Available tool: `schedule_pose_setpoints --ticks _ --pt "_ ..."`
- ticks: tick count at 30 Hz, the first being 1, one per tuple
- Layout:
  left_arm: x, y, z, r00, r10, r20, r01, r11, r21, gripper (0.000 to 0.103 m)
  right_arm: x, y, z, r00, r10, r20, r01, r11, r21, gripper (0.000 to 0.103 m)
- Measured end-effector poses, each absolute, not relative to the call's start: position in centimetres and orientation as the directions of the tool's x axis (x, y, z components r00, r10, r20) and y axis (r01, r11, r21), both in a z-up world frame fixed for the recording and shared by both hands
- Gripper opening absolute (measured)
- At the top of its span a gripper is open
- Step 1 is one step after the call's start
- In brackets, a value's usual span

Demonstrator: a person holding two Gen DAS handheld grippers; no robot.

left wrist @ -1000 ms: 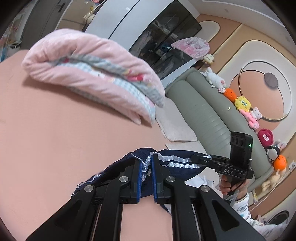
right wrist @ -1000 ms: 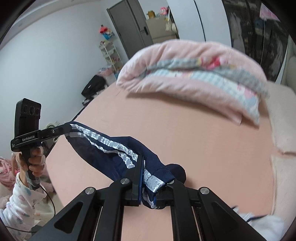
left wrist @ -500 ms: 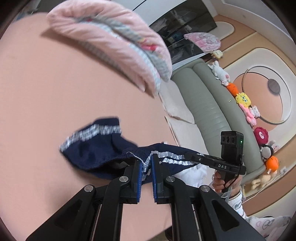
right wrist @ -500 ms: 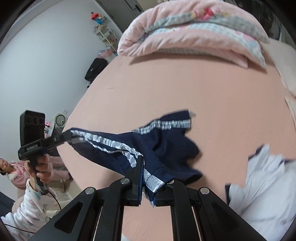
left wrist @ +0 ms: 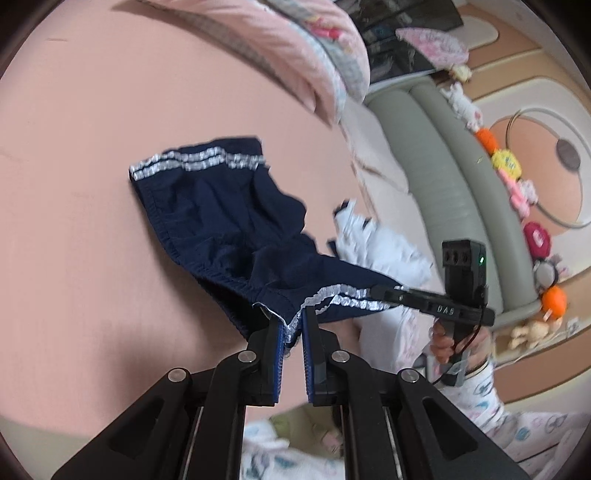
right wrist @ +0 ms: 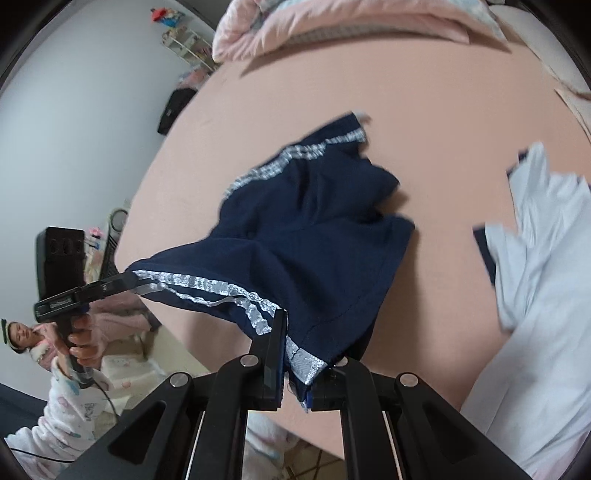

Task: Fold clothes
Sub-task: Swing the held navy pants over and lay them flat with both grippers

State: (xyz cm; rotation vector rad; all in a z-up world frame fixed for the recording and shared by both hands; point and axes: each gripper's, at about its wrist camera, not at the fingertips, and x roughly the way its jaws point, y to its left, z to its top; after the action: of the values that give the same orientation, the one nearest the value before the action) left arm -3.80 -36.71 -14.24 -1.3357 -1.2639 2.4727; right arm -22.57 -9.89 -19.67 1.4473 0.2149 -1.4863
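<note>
Each claw, left (left wrist: 293,332) and right (right wrist: 295,363), pinches the navy shorts' (left wrist: 236,218) striped edge.

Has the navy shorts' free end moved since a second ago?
Yes. The navy shorts have come down onto the pink bed sheet, spread out below the pink quilt; earlier they hung bunched at the grippers.

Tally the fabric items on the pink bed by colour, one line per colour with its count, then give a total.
Navy blue: 1, the shorts, partly lifted, with one end in each gripper
White: 1, the crumpled garment beside them
Pink: 1, the folded quilt at the far end
Total: 3
</note>
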Motion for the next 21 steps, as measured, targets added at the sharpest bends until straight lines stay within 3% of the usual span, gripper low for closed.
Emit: schedule_pose_setpoints --ticks 6,21 --pt "-1.5 -35.2 -17.0 -0.55 0.362 -0.753 0.406 -0.672 -0.62 0.008 -21.5 -9.3 -21.8 0.263 -0.479 -0.838 0.731 -0.468 0.497 0.006" --pt "0.9 -33.1 -20.6 -0.503 0.336 -0.797 0.489 -0.649 -0.582 0.008 -20.3 -8.8 -26.0 0.228 -0.425 -0.876 0.761 -0.484 0.432 0.006"
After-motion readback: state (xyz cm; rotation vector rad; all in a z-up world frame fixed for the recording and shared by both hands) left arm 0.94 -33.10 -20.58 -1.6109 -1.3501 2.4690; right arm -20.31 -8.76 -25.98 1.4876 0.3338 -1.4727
